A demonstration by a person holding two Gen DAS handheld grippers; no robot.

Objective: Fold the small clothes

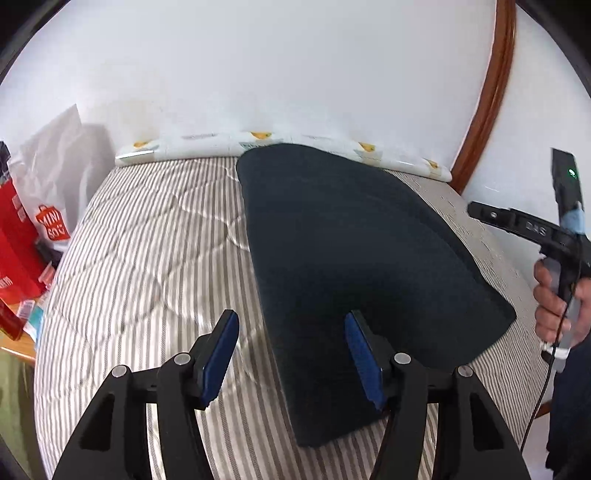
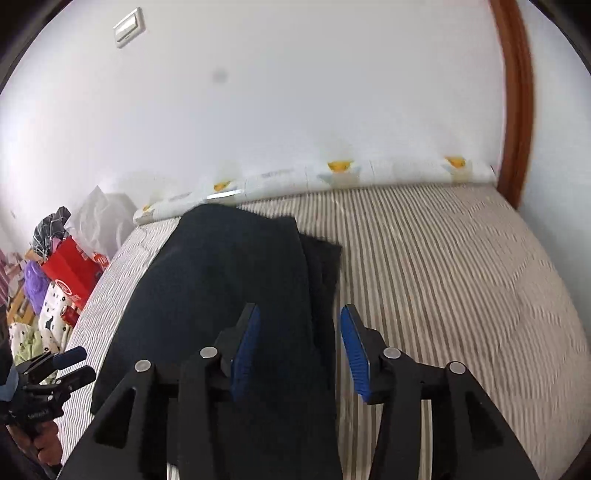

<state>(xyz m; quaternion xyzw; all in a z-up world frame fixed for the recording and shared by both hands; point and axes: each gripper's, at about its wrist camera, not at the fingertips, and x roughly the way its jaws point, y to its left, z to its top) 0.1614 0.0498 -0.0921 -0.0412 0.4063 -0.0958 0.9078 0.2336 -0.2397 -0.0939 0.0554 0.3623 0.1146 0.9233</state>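
A folded garment point(image 1: 354, 266) lies on the bed point(image 1: 147, 258), reaching from near the far edge to near the front edge. A long pillow point(image 1: 207, 144) lies along the far edge, against the wall point(image 1: 295, 66). Beyond the bed's left edge stand a plastic bag point(image 1: 55, 177) and a box point(image 1: 14, 243). A door frame point(image 2: 517, 103) stands at the far right corner. The left gripper point(image 1: 291, 354) hangs over the garment's left edge, the right gripper point(image 2: 299, 350) over its right edge.

White wall point(image 2: 295, 92), wall switch point(image 2: 128, 27), brown wooden frame point(image 2: 517, 110), striped mattress point(image 2: 461, 258)
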